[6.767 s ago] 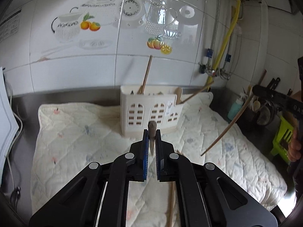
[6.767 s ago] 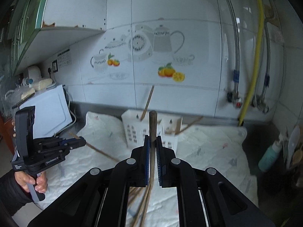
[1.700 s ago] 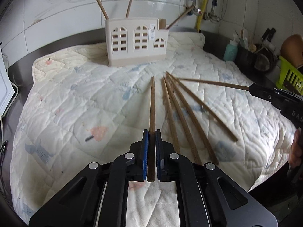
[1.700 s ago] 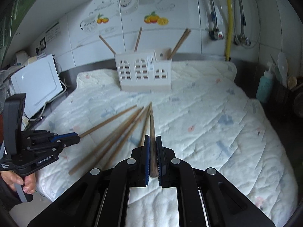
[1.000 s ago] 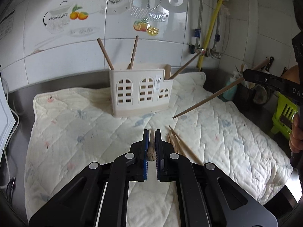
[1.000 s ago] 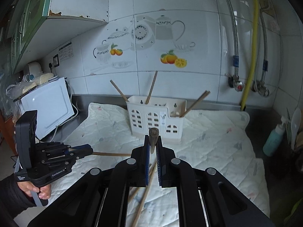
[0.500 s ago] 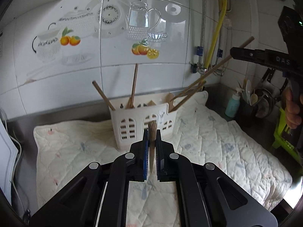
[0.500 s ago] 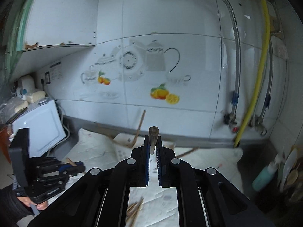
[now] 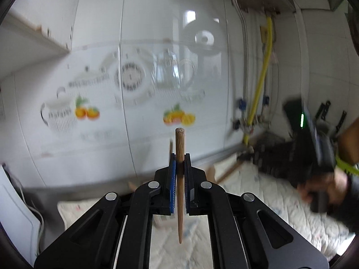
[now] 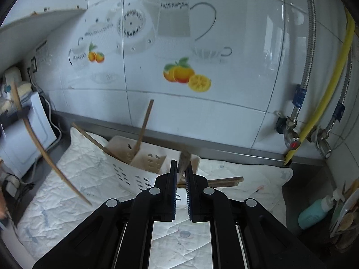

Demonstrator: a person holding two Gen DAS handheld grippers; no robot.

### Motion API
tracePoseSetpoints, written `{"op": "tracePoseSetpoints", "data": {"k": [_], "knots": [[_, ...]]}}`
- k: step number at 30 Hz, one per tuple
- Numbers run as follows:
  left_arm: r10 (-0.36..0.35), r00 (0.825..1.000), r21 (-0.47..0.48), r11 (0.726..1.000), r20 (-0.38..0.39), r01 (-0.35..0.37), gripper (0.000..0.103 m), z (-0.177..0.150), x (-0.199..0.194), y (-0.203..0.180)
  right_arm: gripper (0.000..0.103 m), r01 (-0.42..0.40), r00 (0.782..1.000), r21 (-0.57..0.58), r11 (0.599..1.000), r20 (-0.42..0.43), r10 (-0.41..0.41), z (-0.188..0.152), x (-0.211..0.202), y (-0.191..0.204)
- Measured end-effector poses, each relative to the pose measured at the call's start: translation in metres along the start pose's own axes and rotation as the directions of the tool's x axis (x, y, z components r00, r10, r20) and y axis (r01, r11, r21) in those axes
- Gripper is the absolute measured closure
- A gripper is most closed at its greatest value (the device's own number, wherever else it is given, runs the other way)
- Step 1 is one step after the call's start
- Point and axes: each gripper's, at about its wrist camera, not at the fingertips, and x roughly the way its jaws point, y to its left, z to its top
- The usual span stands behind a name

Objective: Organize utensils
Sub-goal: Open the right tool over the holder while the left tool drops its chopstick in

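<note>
My left gripper (image 9: 179, 168) squeezes a chopstick (image 9: 180, 179); my right gripper (image 10: 181, 174) has let go above the white holder (image 10: 143, 168).

Soft, even daylight fills both views, bright on the glossy white wall tiles (image 10: 202, 116), which carry pale window reflections and a patch of glare near the top of the left wrist view. Shadows are faint; only the steel counter edge and the corners read dark. The left wrist view is heavily motion-blurred: the tile decals, the yellow pipe (image 9: 260, 85) and the dark shape at its right edge are smeared, while the black left gripper (image 9: 179, 163) and the brown wooden chopstick (image 9: 180, 179) it clamps stay sharp. The right wrist view is crisper, though the chopstick tip at the right gripper (image 10: 180, 168) is blurred. Fisheye bending curves straight lines, and black vignetting rings each frame.
</note>
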Motion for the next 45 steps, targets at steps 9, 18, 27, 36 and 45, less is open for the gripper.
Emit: {"op": "tracePoseSetpoints", "data": {"k": [9,18,27,36,45], "knots": [[0.05,0.994,0.017,0.999,0.093,-0.052,0.098,0.055,0.028,0.007,0.079,0.033,0.996,-0.014,0.999,0.083,-0.032,-0.009,-0.013,-0.002],[0.079,0.993,-0.026,0.997,0.086,-0.077,0.098,0.052,0.072,0.015,0.057,0.007,0.988,-0.011,1.0,0.154,-0.005,-0.038,-0.044,-0.006],[0.067,0.998,-0.086,0.994,0.0,-0.066,0.098,0.015,0.105,0.031,0.057,-0.045,0.991,0.016,0.999,0.127,0.043,-0.075,-0.043,0.0],[0.056,0.998,-0.076,0.995,-0.036,-0.059,0.08,-0.001,0.1,0.027,0.057,-0.055,0.994,0.042,0.998,0.097,0.051,-0.117,-0.05,0.019],[0.042,0.999,-0.063,0.997,-0.005,-0.042,0.035,-0.015,0.034,0.016,0.057,-0.078,0.996,0.112,0.991,0.039,0.074,-0.183,-0.065,0.04]]}}
